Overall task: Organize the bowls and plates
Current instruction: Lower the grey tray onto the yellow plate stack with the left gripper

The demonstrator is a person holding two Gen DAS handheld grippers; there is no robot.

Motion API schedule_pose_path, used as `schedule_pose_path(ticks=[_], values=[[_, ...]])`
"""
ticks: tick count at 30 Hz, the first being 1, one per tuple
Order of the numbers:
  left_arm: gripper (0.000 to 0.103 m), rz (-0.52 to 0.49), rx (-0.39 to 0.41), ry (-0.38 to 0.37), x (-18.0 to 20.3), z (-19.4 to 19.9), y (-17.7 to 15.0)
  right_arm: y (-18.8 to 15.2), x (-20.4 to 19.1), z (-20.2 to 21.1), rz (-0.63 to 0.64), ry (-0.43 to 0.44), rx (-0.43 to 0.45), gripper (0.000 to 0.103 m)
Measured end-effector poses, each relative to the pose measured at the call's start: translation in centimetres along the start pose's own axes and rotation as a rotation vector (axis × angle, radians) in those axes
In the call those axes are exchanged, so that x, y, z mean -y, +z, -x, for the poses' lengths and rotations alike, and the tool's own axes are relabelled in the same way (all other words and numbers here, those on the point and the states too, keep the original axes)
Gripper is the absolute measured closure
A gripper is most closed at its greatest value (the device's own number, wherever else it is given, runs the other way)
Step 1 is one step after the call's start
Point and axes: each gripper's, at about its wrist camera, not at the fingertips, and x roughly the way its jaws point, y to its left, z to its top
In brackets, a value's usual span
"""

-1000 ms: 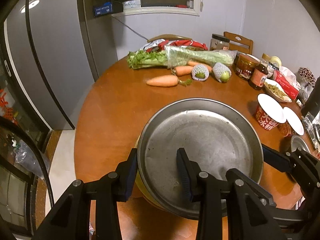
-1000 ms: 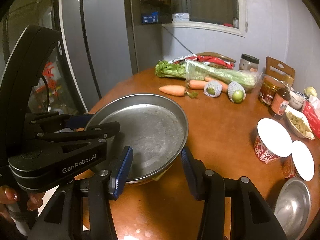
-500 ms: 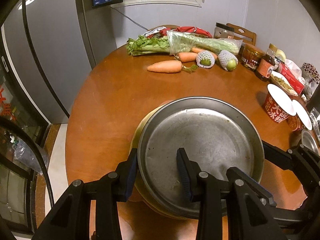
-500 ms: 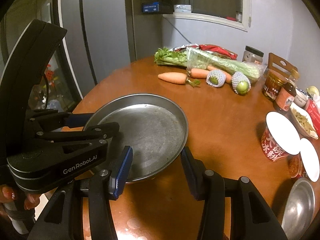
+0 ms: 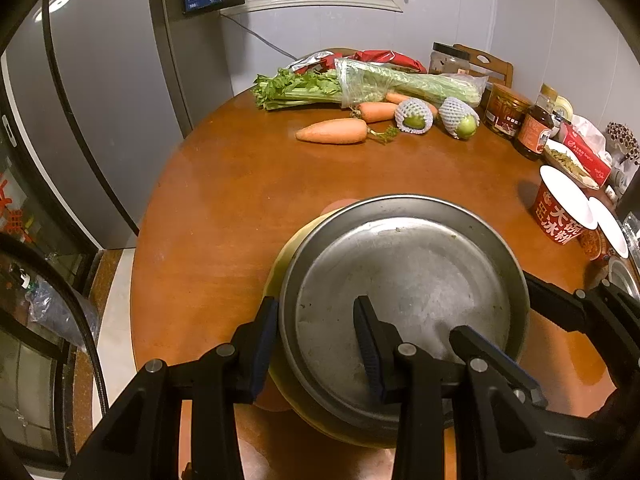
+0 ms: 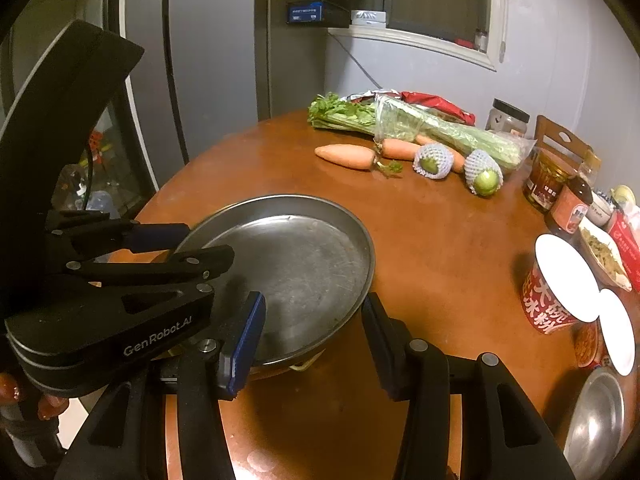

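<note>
Left gripper point(image 5: 316, 344) clamped on the near rim of the metal plate point(image 5: 404, 292), one finger outside, one inside. Right gripper point(image 6: 312, 332) straddles the opposite rim, also closed on it. Plate sits on a yellow dish point(image 5: 280, 268) at the table point(image 5: 224, 200) edge, apparently for stacking.

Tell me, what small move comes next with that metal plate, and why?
Probably opening both tools: the metal plate already seems to sit on the yellow dish, yet the left tool and right tool each straddle its rim.
</note>
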Motion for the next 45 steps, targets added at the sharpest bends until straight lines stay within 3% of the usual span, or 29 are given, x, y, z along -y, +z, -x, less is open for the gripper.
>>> schedule_pose_path(ticks=[9, 22, 27, 35, 39, 45], values=[[0.064, 0.022, 0.0, -0.024, -0.6, 0.4, 0.0, 0.2, 0.3, -0.1, -0.011, 0.017, -0.005, 0.049], [0.064, 0.061, 0.035, -0.001, -2.3, 2.2, -0.4, 0.3, 0.0, 0.4, -0.004, 0.024, 0.003, 0.049], [0.058, 0.085, 0.029, 0.008, -3.5, 2.4, -1.0, 0.4, 0.2, 1.0, -0.013, 0.015, 0.023, 0.043], [0.052, 0.134, 0.018, -0.045, -4.7, 2.5, -2.1, 0.3, 1.5, 2.4, -0.055, 0.021, 0.05, 0.042], [0.046, 0.156, 0.009, -0.127, -5.1, 2.3, -2.2, -0.1, 3.0, 3.2, -0.097, 0.024, 0.053, 0.04], [0.046, 0.169, -0.034, -0.14, -4.8, 0.6, -1.9, -0.3, 4.0, 3.1, -0.175, 0.08, 0.038, 0.04]])
